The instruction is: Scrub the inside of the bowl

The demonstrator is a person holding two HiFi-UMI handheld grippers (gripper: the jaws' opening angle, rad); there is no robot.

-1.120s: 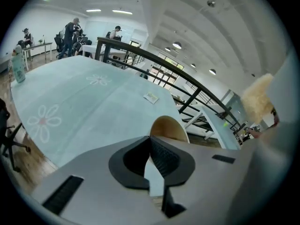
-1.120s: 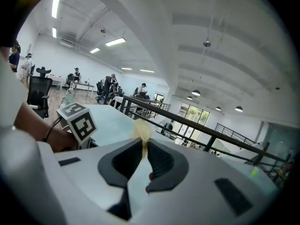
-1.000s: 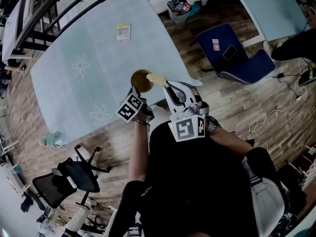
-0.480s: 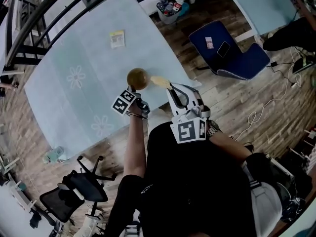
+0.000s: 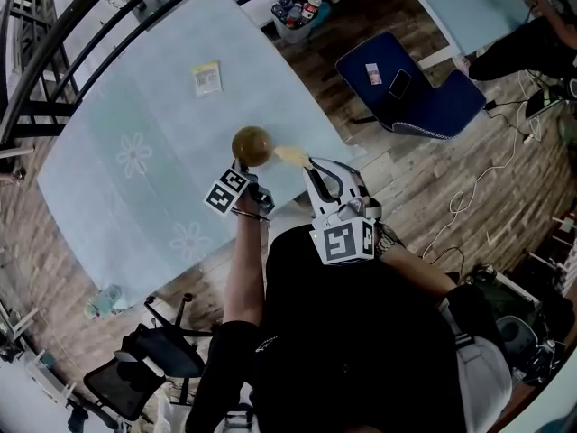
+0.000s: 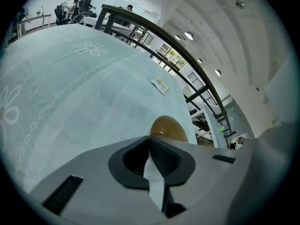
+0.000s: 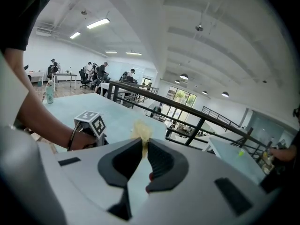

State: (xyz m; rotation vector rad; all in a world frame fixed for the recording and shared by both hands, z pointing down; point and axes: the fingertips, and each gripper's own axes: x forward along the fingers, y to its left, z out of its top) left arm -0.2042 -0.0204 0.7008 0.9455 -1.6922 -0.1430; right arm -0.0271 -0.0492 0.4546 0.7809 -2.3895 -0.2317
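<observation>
A brown bowl stands near the table's front edge. My left gripper, with its marker cube, comes at it from the near side. In the left gripper view the jaws are shut on the bowl's near rim; my left gripper hides the rest of that rim. My right gripper is shut on a yellow sponge, which hangs just right of the bowl, outside it. In the right gripper view the sponge sticks up from my right gripper.
The table carries a pale blue cloth with flower prints and a small yellow packet at the far side. A blue chair and a bin stand to the right, a black office chair to the near left.
The head view has shifted. The sponge lay against the bowl's right rim a second ago and now sits slightly to its right. The left gripper's hold on the bowl is unchanged.
</observation>
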